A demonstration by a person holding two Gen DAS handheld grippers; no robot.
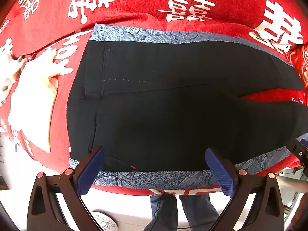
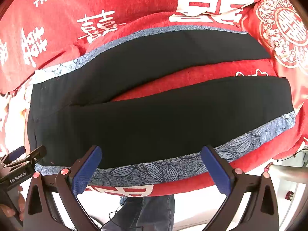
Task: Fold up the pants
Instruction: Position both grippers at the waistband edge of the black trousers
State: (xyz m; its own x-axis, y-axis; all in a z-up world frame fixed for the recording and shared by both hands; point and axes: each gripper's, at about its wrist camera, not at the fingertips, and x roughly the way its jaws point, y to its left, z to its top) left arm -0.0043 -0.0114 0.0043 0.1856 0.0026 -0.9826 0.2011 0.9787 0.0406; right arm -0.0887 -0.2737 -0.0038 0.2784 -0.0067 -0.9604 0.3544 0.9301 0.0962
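here your left gripper [image 1: 155,165] and right gripper [image 2: 152,163] both gape wide, holding nothing, over the near edge of the black pants [image 2: 134,119] spread flat on the red blanket [image 2: 115,9].

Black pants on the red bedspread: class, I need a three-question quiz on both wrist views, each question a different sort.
1. True or false: the pants are folded in half.
2. The left tongs and right tongs are: A) open B) shut on cloth
3. What colour is the patterned side stripe?

Key: 1 false, the legs lie apart on the red bedspread; 2 A; 3 blue.
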